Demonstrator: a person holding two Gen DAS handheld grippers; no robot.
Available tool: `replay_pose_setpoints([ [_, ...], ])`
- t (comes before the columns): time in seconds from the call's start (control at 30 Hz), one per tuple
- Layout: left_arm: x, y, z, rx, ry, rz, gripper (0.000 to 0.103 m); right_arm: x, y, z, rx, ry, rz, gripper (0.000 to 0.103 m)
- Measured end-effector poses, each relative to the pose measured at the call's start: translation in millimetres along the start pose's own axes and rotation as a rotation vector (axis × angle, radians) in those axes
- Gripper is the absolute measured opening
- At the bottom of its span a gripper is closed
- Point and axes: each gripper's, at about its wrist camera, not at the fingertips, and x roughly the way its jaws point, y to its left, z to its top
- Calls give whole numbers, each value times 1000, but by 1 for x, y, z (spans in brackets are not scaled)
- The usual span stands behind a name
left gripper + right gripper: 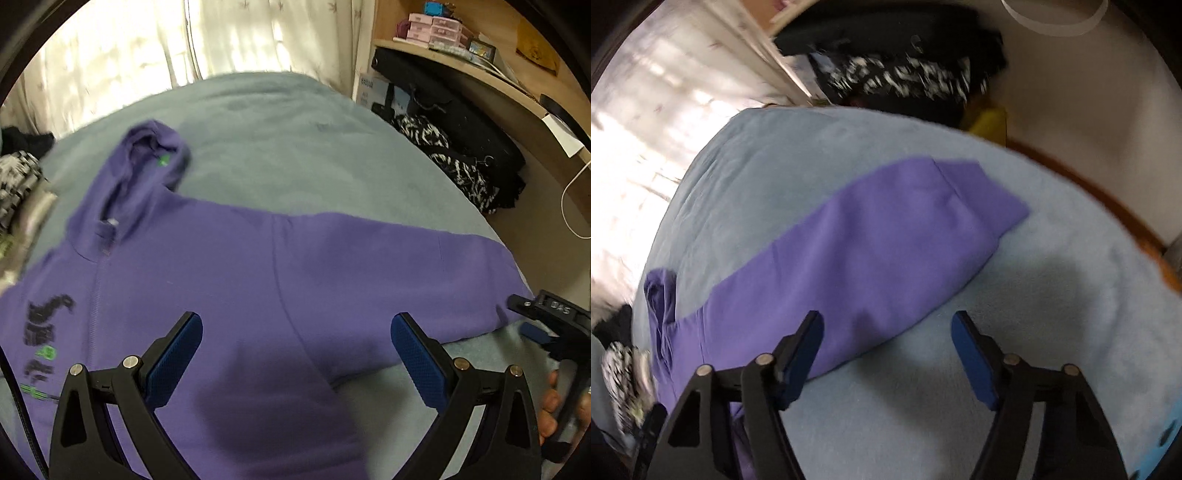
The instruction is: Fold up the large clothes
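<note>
A purple hoodie (229, 266) lies spread front-up on the pale blue bedcover (280, 122), hood toward the upper left of the left wrist frame, one sleeve (886, 236) stretching to the right. The left gripper (296, 347) hovers over it, jaws wide apart and empty. The right gripper (887, 343) (view blurred) has jaws apart, nothing between them.

Bedroom — bed (280, 122), curtains (122, 48).

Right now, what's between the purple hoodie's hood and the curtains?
Only bare blue blanket lies between the hood and the curtains; the left wrist view shows it.
</note>
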Motion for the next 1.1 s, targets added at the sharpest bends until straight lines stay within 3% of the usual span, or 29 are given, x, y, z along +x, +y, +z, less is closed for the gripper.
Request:
replay_pose_setpoints([
  [0.13, 22, -2, -2, -30, 81, -27, 101, 19, -11, 5, 86, 2, 40, 69],
  [0.27, 23, 2, -3, -41, 76, -41, 98, 25, -16, 12, 138, -18, 60, 68],
  [0.33, 18, 6, -3, -43, 75, -47, 95, 24, -13, 16, 136, -37, 45, 50],
  [0.37, 15, 9, -4, -47, 77, -52, 93, 24, -10, 19, 126, -41, 31, 24],
  [0.4, 11, 12, -2, -50, 77, -55, 92, 22, -9, 19, 127, -45, 50, 12],
  [0.43, 6, 16, -2, -52, 73, -48, 92, 14, -6, 19, 123, -72, 61, 12],
  [0.57, -18, 40, 0, -74, 29, 24, 91, -38, 37, 14, -18, -237, 133, 11],
  [0.73, -61, 94, -5, -142, -27, 60, 81, -117, 141, -32, -343, -354, 361, 11],
  [0.8, -74, 117, -10, -170, -41, 72, 76, -128, 178, -56, -451, -338, 408, 11],
  [0.93, -97, 172, -31, -248, -70, 98, 75, -111, 242, -117, -630, -237, 448, 11],
  [1.1, -96, 222, -61, -305, -44, 133, 75, -39, 291, -207, -822, -45, 359, 11],
])
